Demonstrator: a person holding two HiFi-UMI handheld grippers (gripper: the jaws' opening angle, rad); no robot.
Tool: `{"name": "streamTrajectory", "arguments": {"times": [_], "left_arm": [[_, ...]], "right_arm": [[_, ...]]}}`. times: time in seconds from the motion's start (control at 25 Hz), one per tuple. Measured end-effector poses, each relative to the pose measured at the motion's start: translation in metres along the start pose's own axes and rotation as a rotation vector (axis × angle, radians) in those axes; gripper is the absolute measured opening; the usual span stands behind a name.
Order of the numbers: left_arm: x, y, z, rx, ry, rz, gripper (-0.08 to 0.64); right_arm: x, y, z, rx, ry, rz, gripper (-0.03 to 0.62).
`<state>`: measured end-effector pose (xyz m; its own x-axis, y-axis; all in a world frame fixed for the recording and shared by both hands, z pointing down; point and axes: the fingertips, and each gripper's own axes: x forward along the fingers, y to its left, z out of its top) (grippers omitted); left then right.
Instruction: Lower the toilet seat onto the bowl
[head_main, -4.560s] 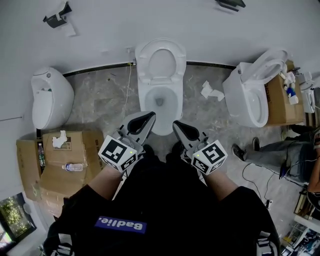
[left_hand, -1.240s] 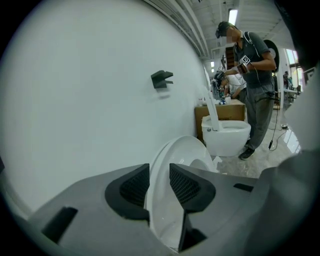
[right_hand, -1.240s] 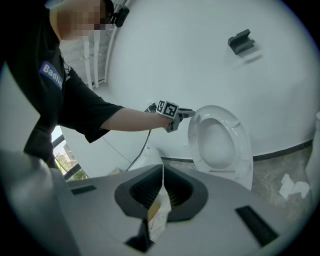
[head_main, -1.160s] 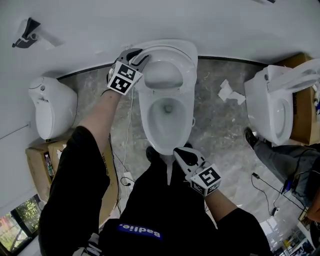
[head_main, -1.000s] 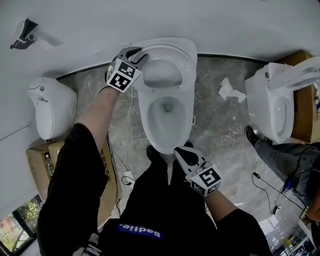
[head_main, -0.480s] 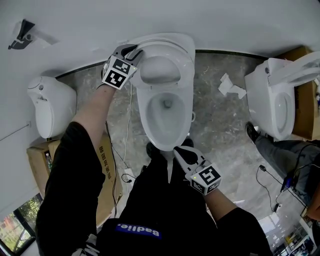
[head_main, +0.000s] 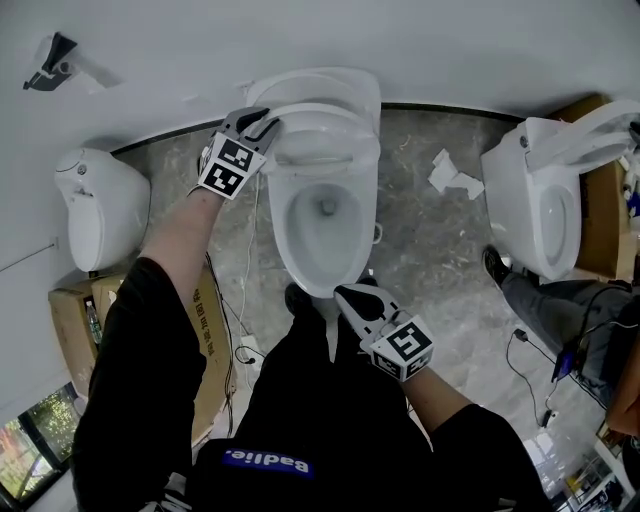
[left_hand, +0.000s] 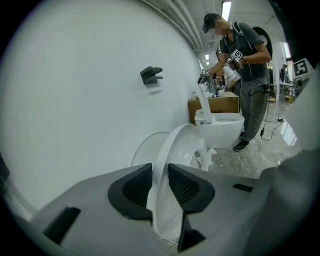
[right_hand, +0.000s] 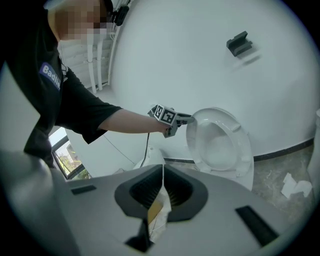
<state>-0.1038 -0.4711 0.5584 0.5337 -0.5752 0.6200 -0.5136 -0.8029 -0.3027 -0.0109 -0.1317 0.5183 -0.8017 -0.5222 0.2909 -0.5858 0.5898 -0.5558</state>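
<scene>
**Head view: seat swung off the lid, partway down**

Against half a second back, shows the toilet seat (head_main: 322, 135) tipped forward off the raised lid (head_main: 310, 85), with a gap opened between the two. Hangs over the back half of the bowl (head_main: 322, 265), not yet resting on its rim. Puts the lowering roughly mid-swing, by the look of it; calls for a guided descent, not a drop.

Left gripper (head_main: 262, 122) clamped on the seat's left edge, pads pressed on both faces of the white plastic. Right gripper (head_main: 350, 297) idle just off the bowl's front edge, jaws drawn together, only a pale yellowish scrap showing in the slit, nature unclear.

Around:
- second toilet (head_main: 540, 210) at the floor's right edge, seat up
- closed white toilet (head_main: 100, 215) at the left edge, with cardboard boxes (head_main: 70, 320) below it
- another person's leg (head_main: 540, 290) at right
- crumpled paper (head_main: 450, 172) on the floor between the two right-hand toilets
- thin cable (head_main: 245, 300) along the bowl's left side

Nothing seen on the rim in the seat's path.
</scene>
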Motion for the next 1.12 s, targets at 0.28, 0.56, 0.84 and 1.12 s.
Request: {"name": "streamTrajectory", "arguments": {"times": [0.28,0.56,0.84,1.12], "left_arm": [[-0.019,-0.028,0.001,0.002,-0.007,0.008,0.106],[-0.040,-0.057,-0.015,0.006,0.028,0.008,0.106],[-0.059,-0.081,-0.024,0.028,0.056,0.003,0.106],[-0.076,-0.113,-0.035,0.079,0.038,-0.034,0.106]], "right_arm": [[-0.009,-0.006,0.010,-0.048,0.017,0.013,0.029],[-0.004,0.002,0.015,-0.052,0.012,0.080,0.029],[-0.003,0.013,0.004,-0.039,0.037,0.126,0.029],[-0.004,0.018,-0.002,-0.042,0.040,0.083,0.029]]}}
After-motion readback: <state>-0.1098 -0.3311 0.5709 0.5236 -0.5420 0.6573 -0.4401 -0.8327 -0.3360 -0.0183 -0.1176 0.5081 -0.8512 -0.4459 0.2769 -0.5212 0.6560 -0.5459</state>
